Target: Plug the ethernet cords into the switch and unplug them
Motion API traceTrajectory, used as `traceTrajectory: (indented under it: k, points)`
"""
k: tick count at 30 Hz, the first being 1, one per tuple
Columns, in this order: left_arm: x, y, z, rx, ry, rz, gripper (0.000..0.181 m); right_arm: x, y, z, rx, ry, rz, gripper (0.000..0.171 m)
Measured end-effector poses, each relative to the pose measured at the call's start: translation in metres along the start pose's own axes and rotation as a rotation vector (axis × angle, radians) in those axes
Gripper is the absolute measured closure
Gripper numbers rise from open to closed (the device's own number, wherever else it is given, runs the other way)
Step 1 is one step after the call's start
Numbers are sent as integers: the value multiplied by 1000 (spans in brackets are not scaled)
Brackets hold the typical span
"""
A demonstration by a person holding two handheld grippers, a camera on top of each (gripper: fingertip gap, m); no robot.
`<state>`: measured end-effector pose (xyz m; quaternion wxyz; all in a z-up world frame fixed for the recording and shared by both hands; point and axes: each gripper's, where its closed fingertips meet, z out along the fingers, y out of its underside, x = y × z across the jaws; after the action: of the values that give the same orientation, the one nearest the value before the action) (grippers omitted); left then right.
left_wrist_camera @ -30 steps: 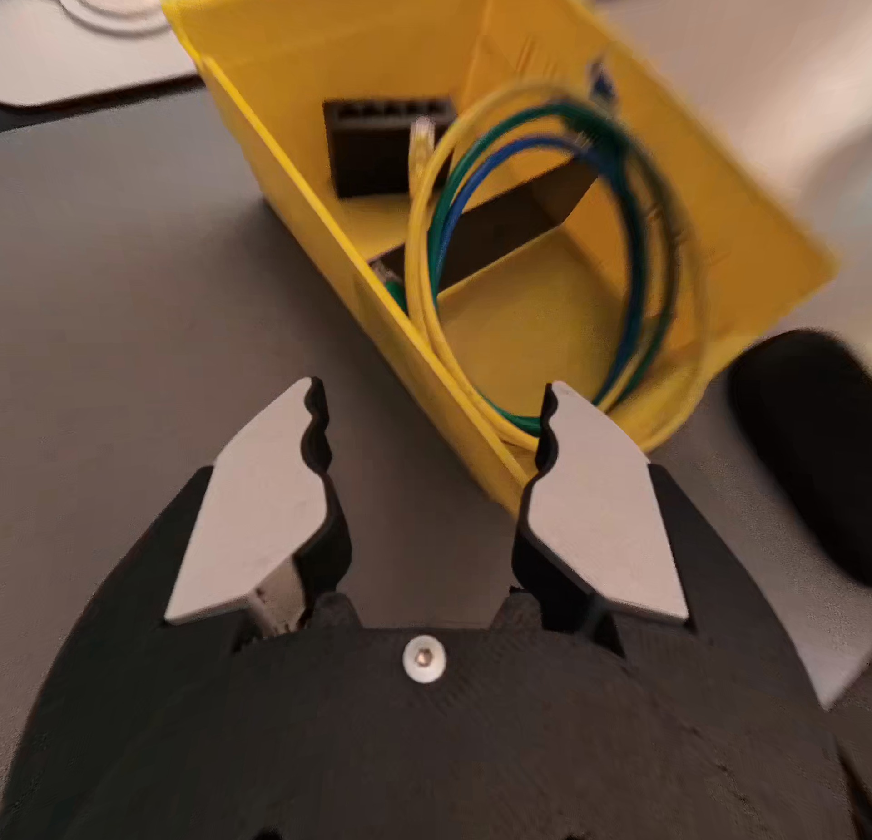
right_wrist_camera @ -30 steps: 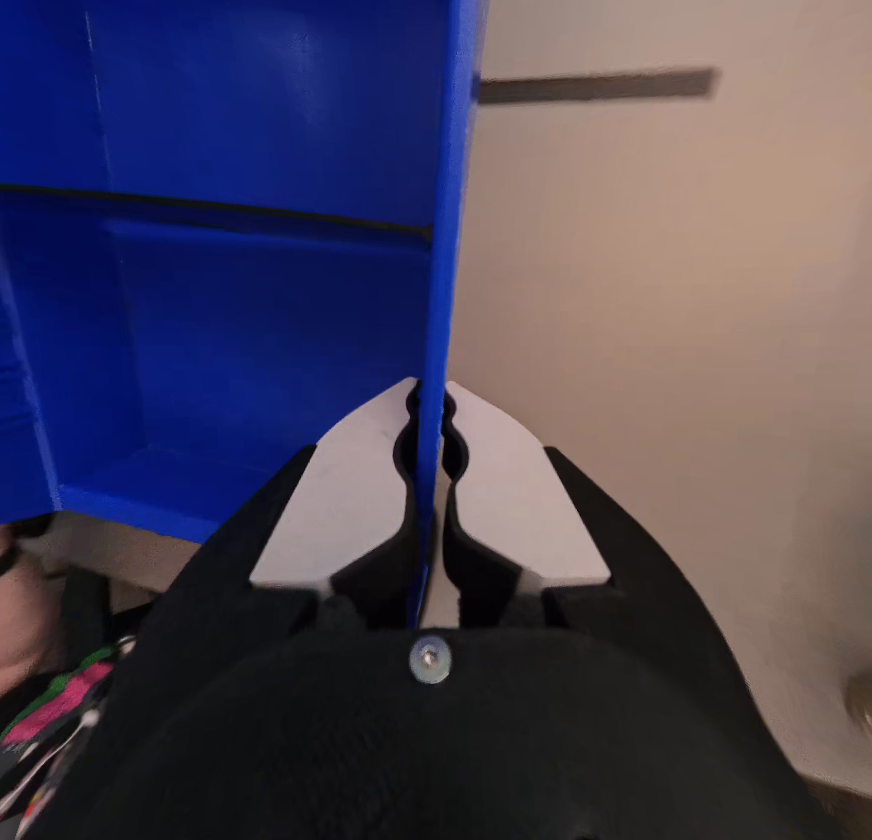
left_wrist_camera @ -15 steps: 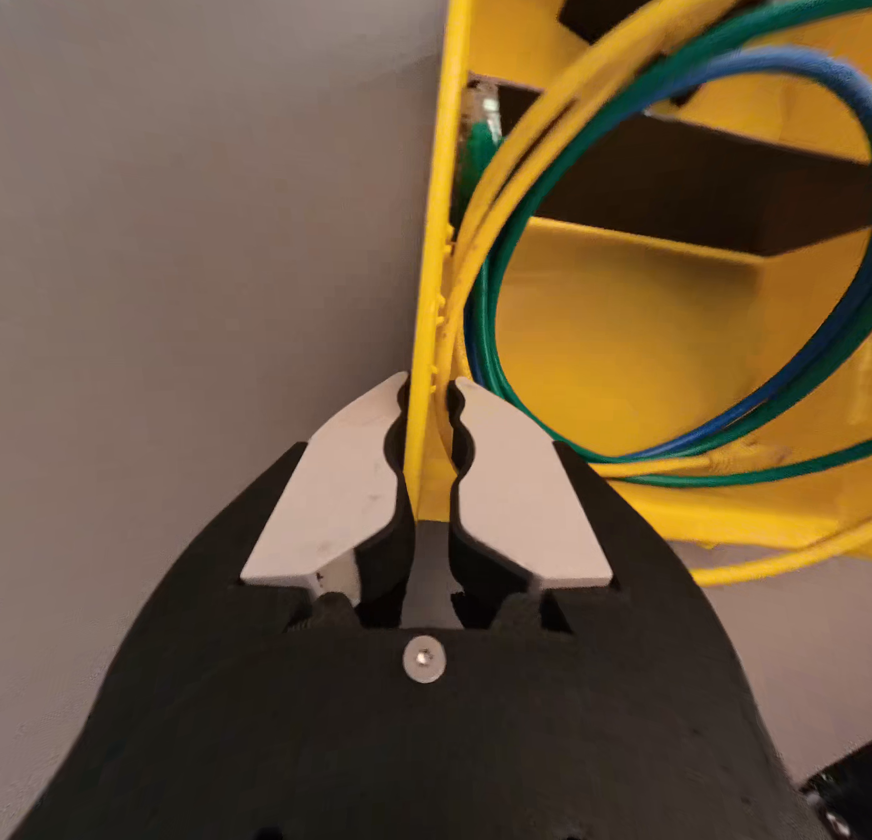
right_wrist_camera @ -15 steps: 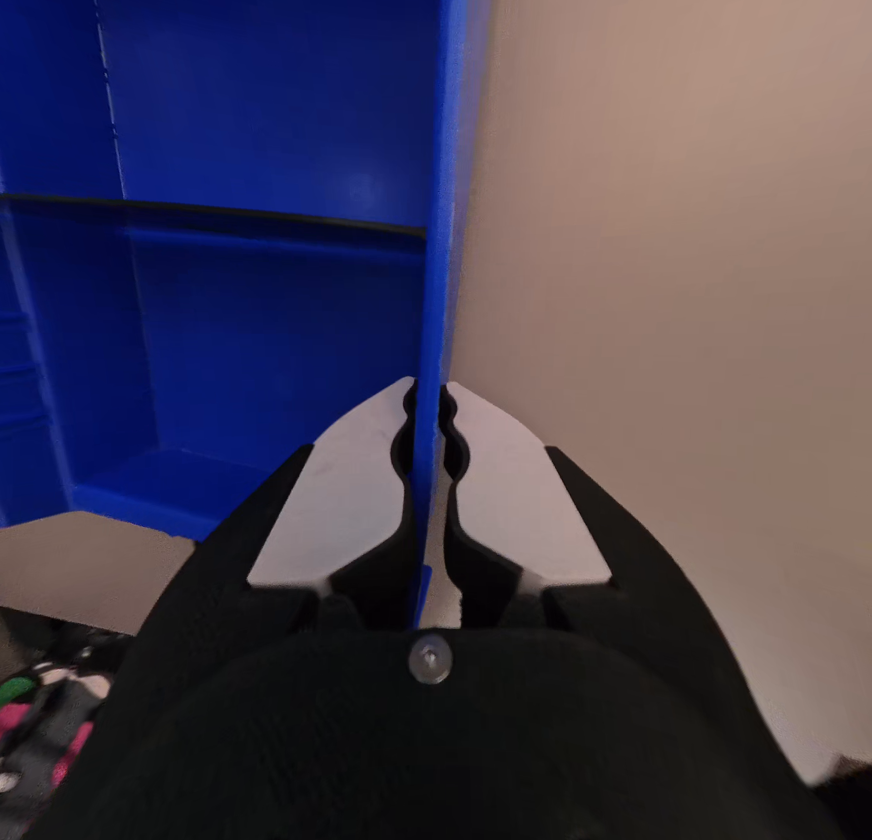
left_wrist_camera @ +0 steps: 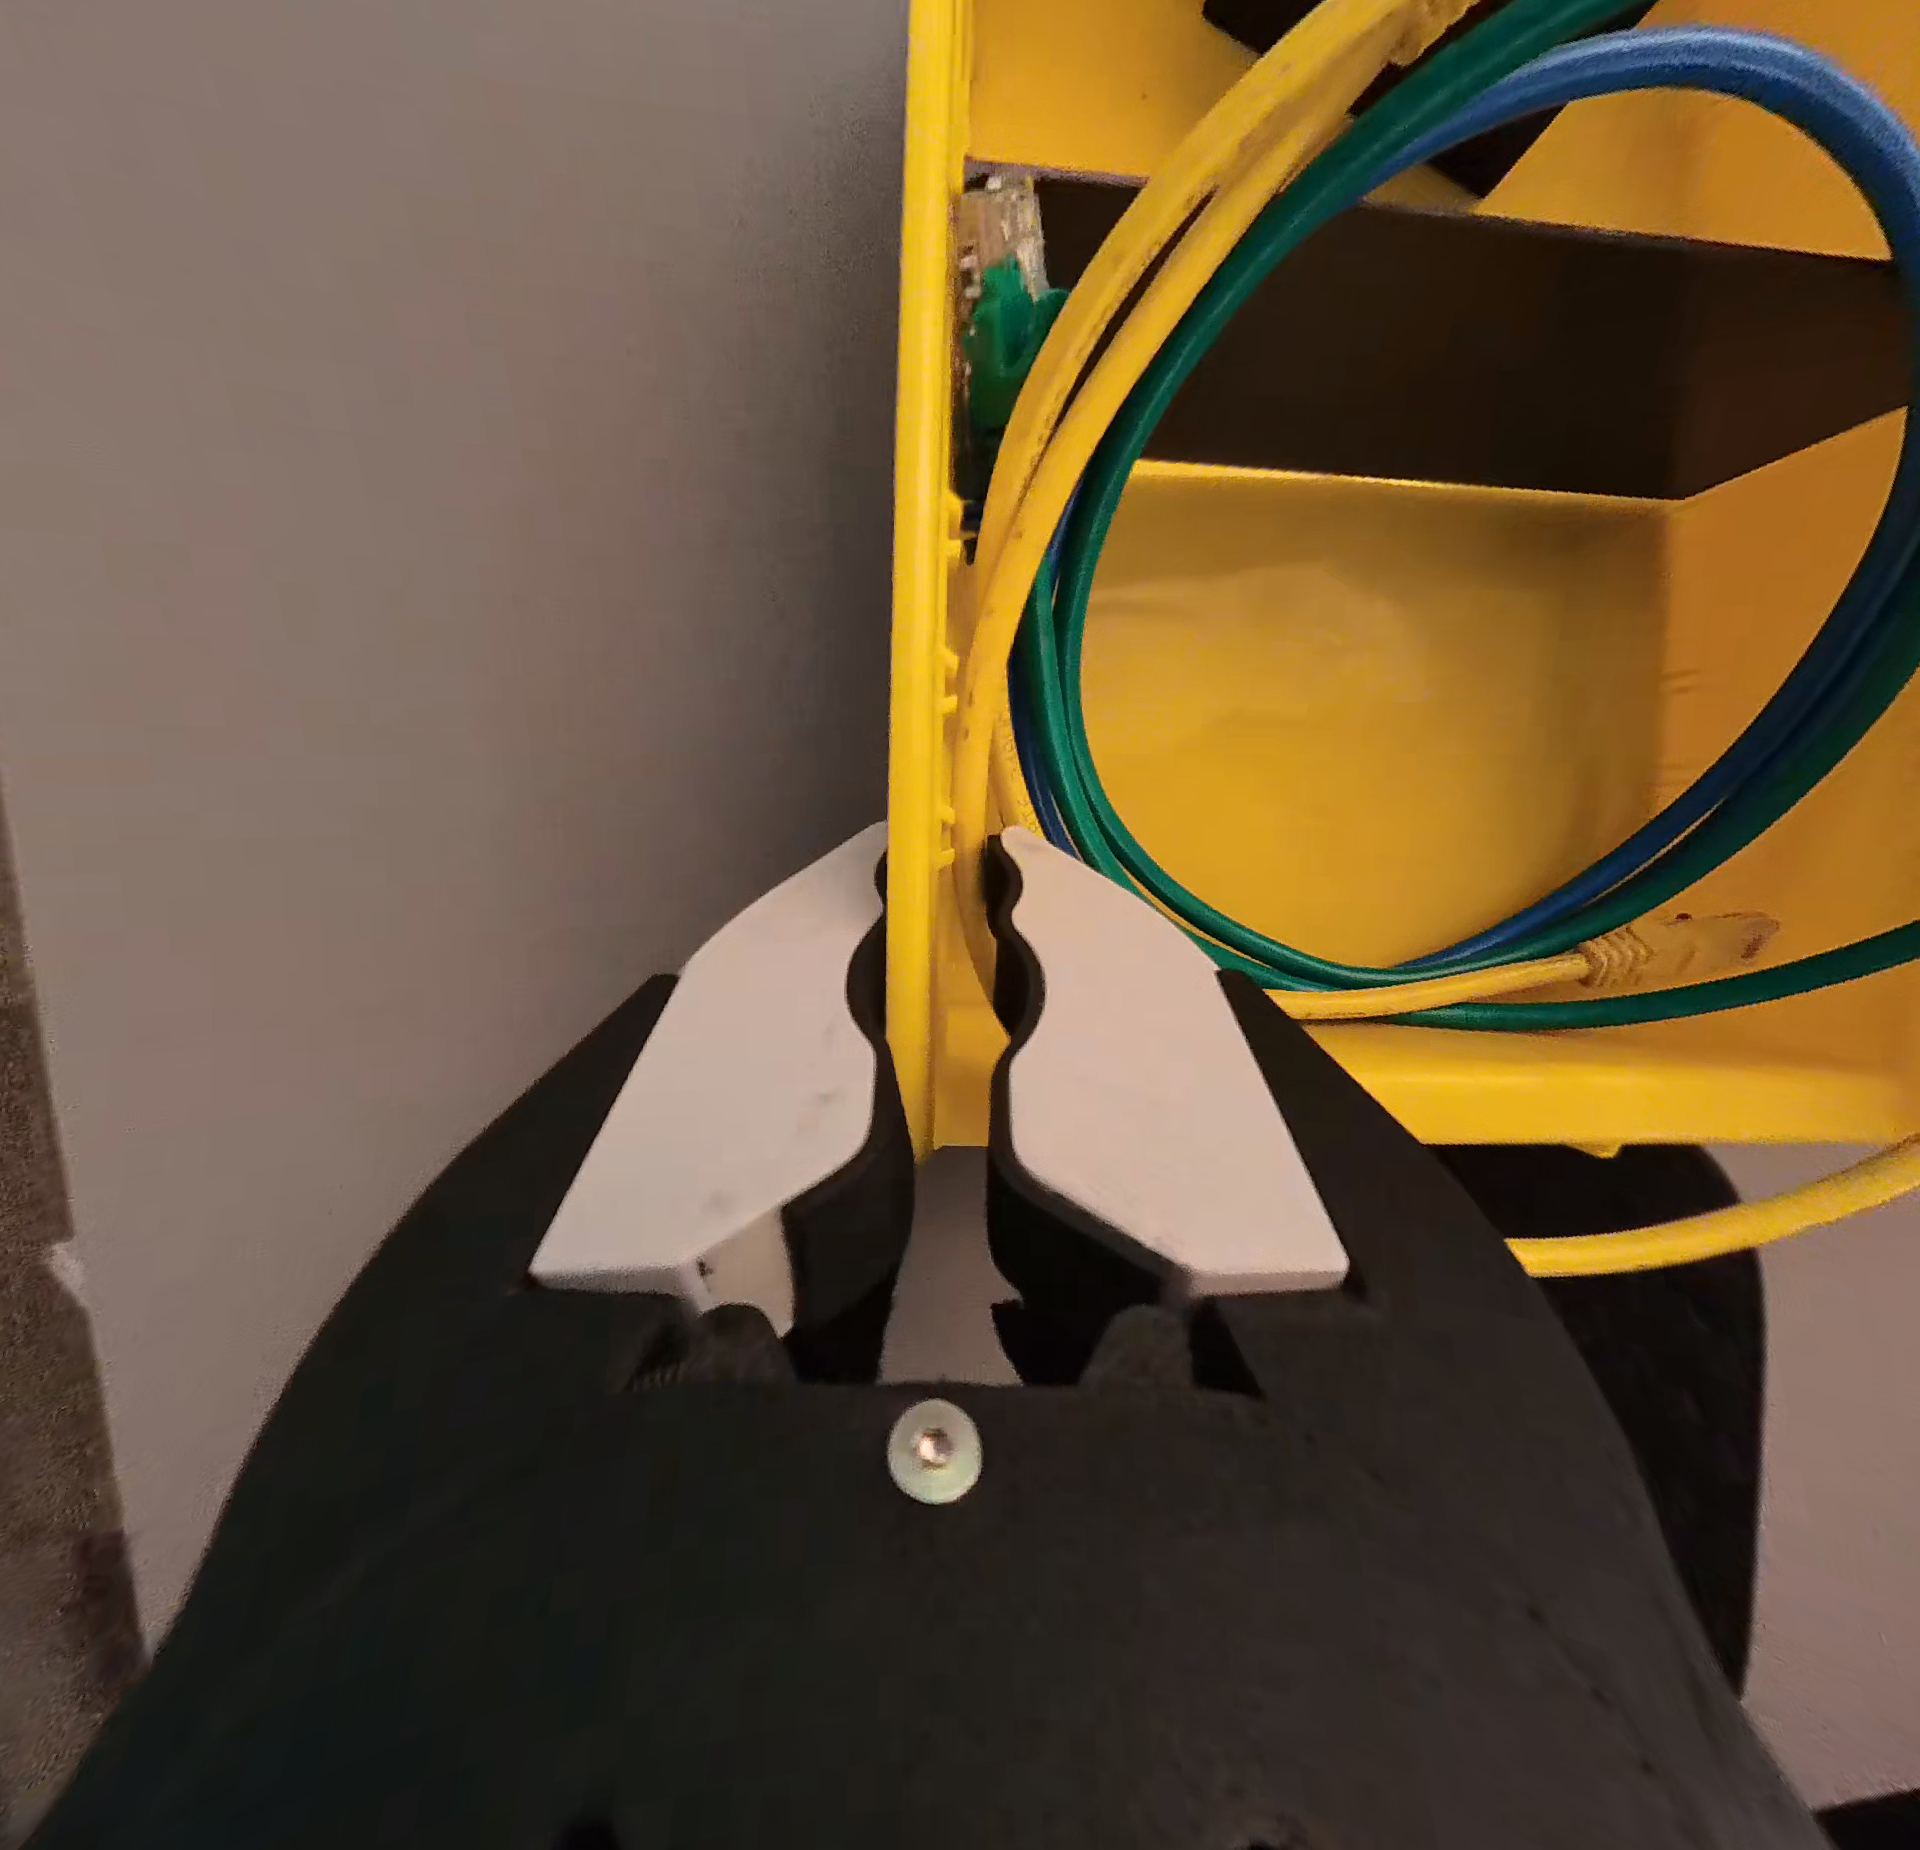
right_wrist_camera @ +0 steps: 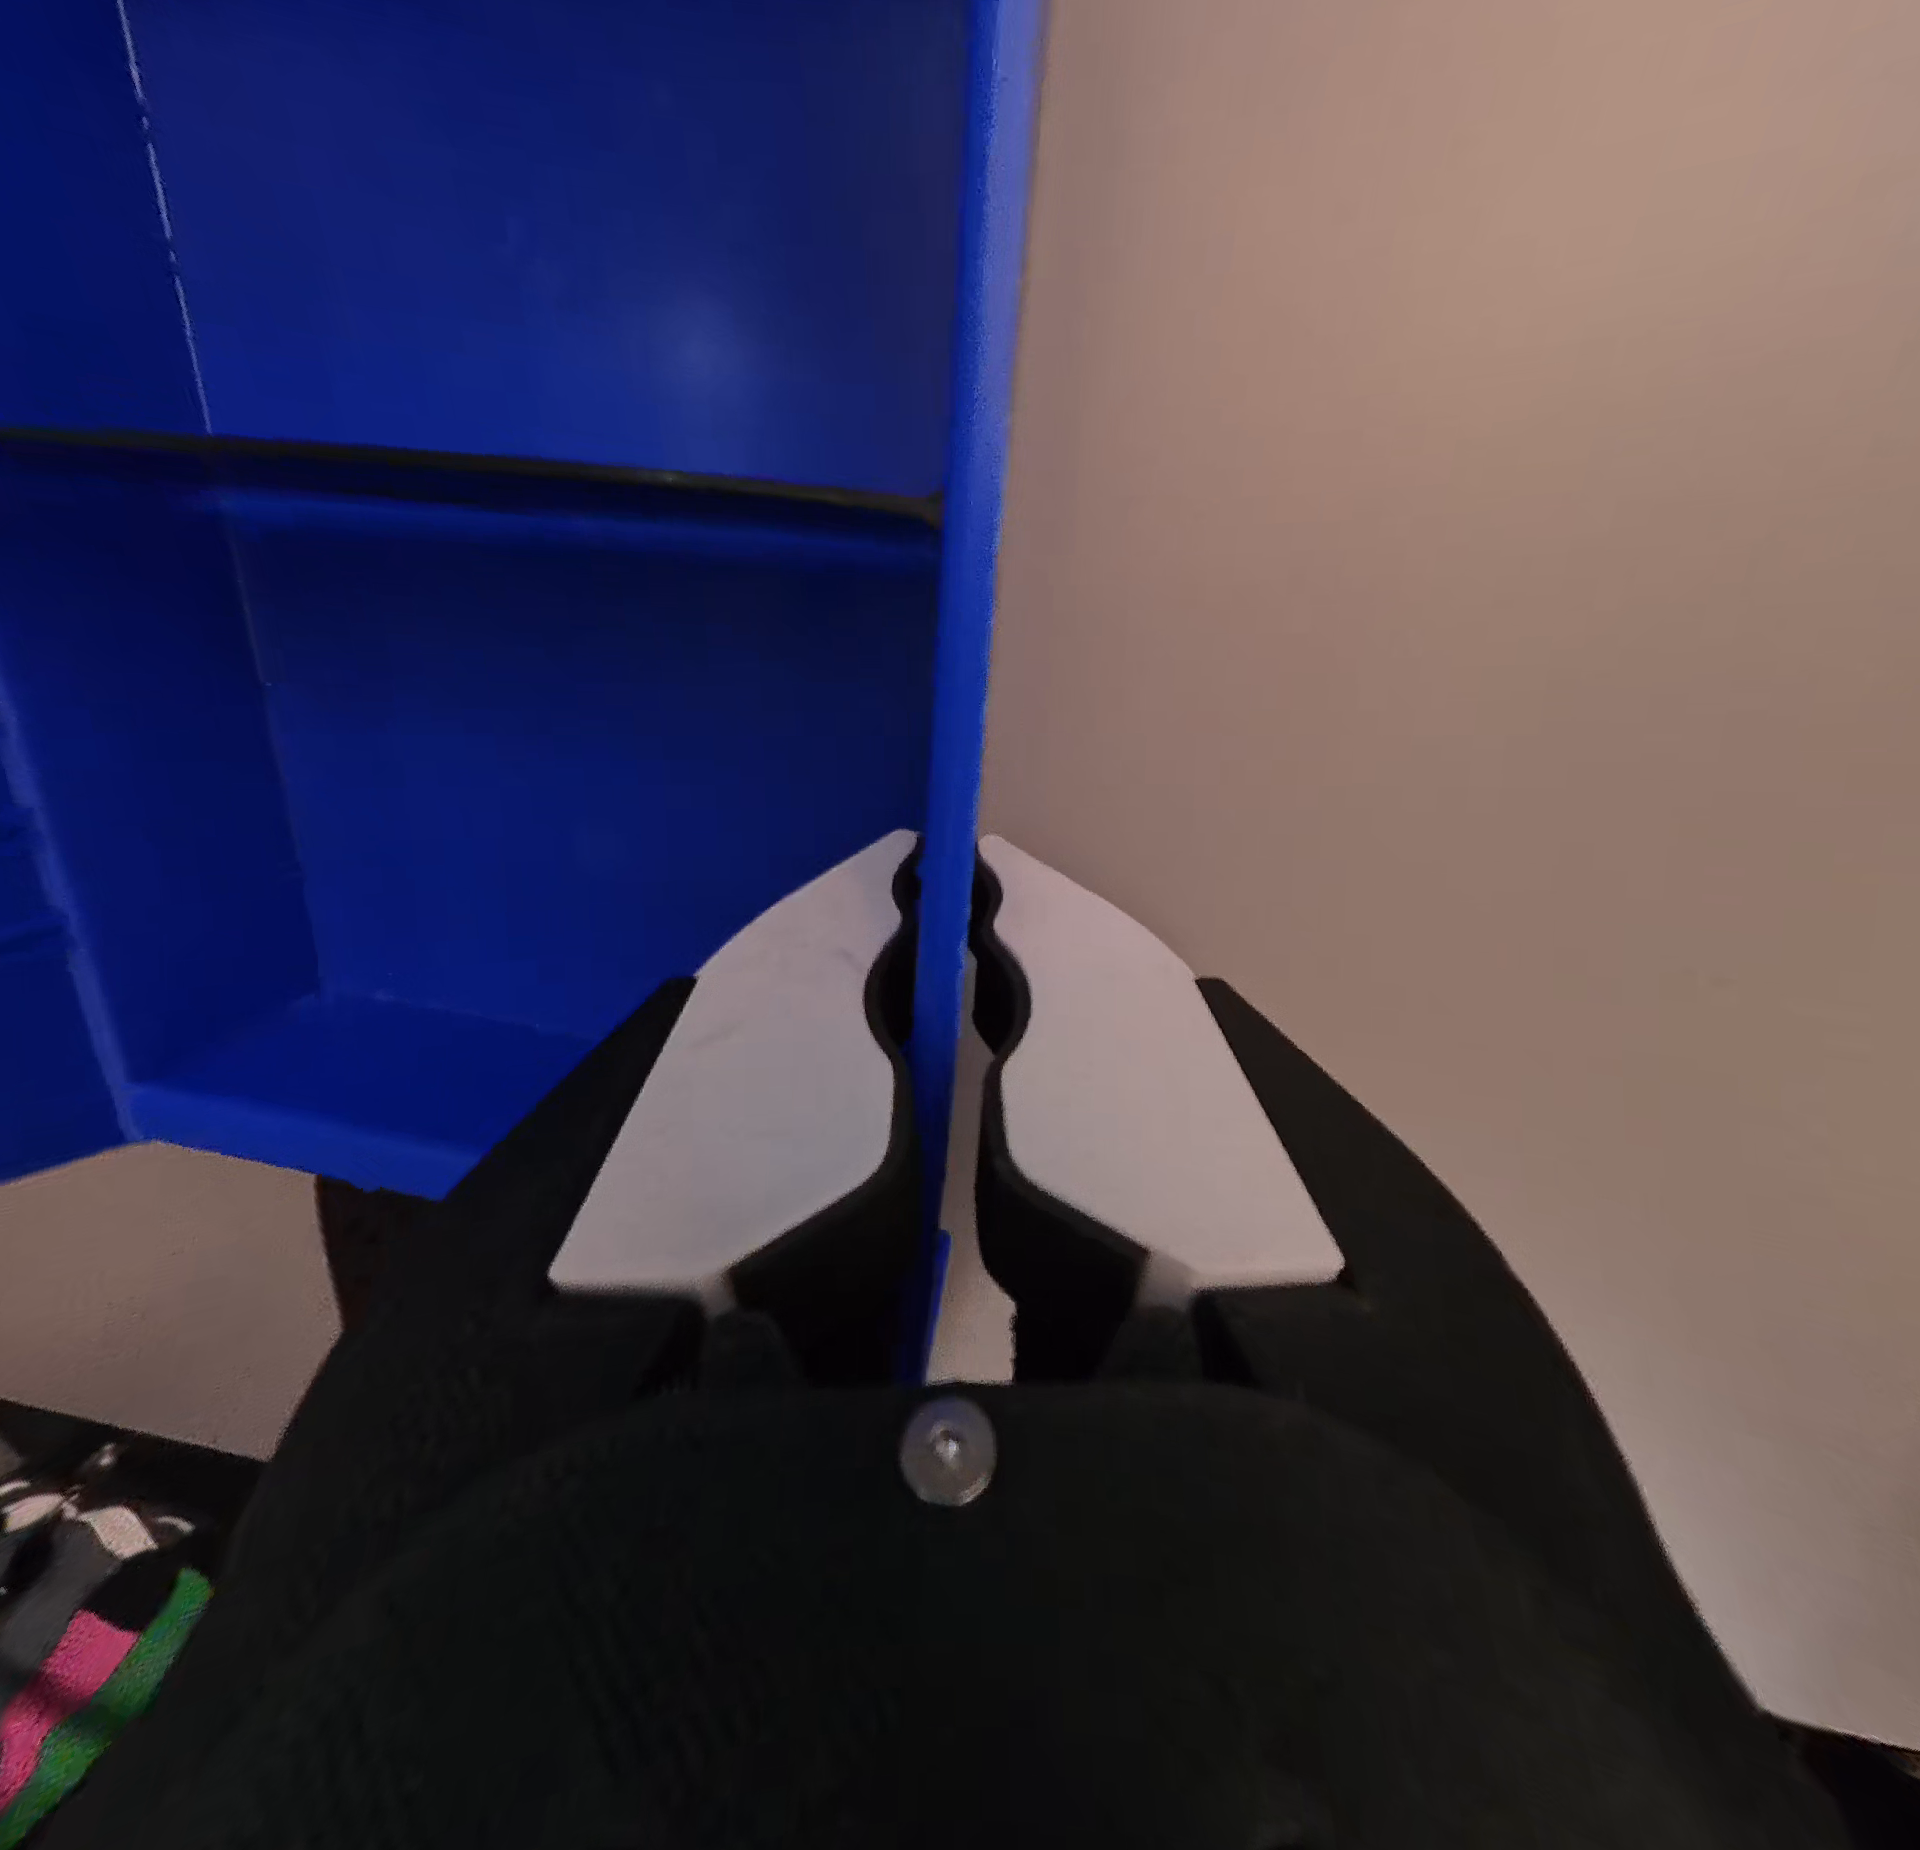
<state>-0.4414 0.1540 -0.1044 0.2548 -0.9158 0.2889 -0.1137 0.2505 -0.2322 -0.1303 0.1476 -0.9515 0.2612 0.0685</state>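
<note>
In the left wrist view my left gripper (left_wrist_camera: pixel 940 850) is shut on the side wall of a yellow bin (left_wrist_camera: pixel 923 553). Inside the bin lie coiled ethernet cords: a yellow one (left_wrist_camera: pixel 1164 242), a green one (left_wrist_camera: pixel 1174 346) and a blue one (left_wrist_camera: pixel 1714 86). A green plug (left_wrist_camera: pixel 1003 314) rests against the wall and a yellow plug (left_wrist_camera: pixel 1673 943) lies near the bin's front. A black divider (left_wrist_camera: pixel 1455 366) crosses the bin; the switch is not clearly in view. In the right wrist view my right gripper (right_wrist_camera: pixel 948 844) is shut on the side wall of an empty blue bin (right_wrist_camera: pixel 961 553).
A grey surface (left_wrist_camera: pixel 416 450) lies left of the yellow bin. A beige surface (right_wrist_camera: pixel 1455 553) lies right of the blue bin. A dark round object (left_wrist_camera: pixel 1870 1437) sits below the yellow bin. Patterned cloth (right_wrist_camera: pixel 94 1696) shows at the lower left of the right wrist view.
My left gripper went from open, short of the yellow bin, to shut on its side wall. My right gripper stayed shut on the blue bin's wall while the background shifted.
</note>
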Motion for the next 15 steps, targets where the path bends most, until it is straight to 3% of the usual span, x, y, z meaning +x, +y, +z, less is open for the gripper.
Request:
traceTrajectory:
  k: [15]
  points:
    - [-60,30,-24,65,-100,-248,171,31,4,-8,-13,-14,-1,165]
